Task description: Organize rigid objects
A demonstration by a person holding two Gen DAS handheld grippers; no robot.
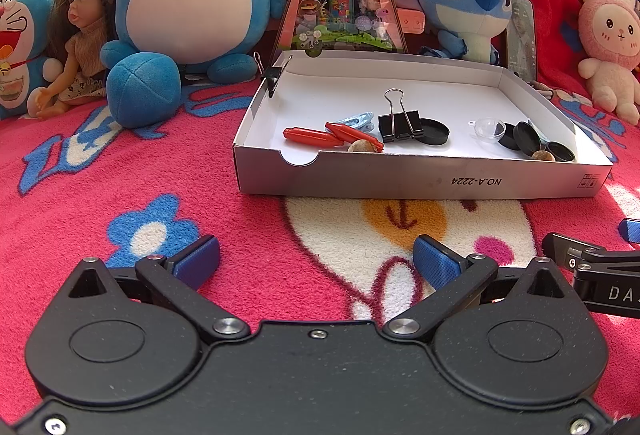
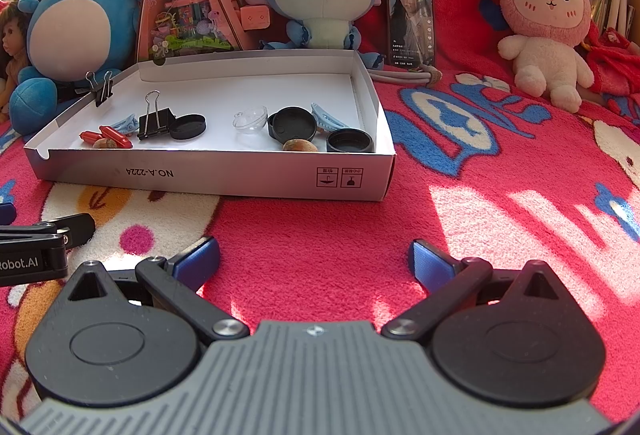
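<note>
I see both my left hand-held gripper [image 1: 316, 259] and right hand-held gripper [image 2: 316, 261] spread wide, empty, just before the white box [image 2: 248, 177] holding a binder clip [image 2: 156, 121].

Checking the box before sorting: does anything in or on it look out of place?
One small binder clip is clamped onto the box's left wall instead of lying inside with the other items. A black cap also leans tilted against its neighbours.
</note>
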